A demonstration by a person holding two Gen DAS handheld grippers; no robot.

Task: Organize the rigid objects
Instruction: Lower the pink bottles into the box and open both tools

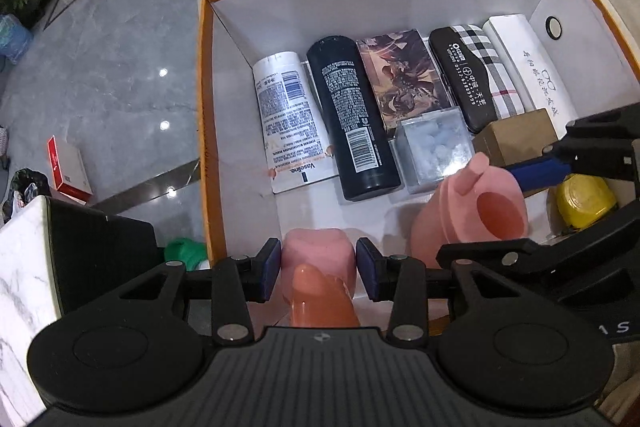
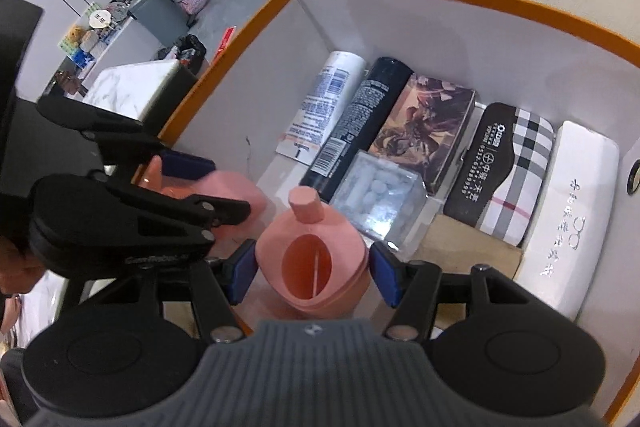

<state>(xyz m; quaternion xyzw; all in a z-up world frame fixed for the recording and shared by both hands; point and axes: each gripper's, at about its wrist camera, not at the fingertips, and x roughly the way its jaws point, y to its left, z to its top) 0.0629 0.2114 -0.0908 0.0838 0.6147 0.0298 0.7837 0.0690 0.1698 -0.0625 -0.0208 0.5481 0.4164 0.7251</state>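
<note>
Box (image 1: pixel 208 115) mostly packed: bottles, cases in back row. My left gripper (image 1: pixel 318 269) jaws spread around pink cup (image 1: pixel 318 255) (pads just clear); right gripper (image 2: pixel 312 273) likewise, around pink jug (image 2: pixel 312 247). Both low inside, not released.

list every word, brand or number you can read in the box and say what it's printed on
"Vaseline." on the white tube, near its lower end; the rest of its print is too small to read.
"0512-63889999" on the black flap of the plaid glasses case; the characters beside it are too small to be sure of.
Black bottle: a barcode and dense white print, unreadable.
White glasses case: handwriting-style characters and a spectacles sign, not legible.
</note>
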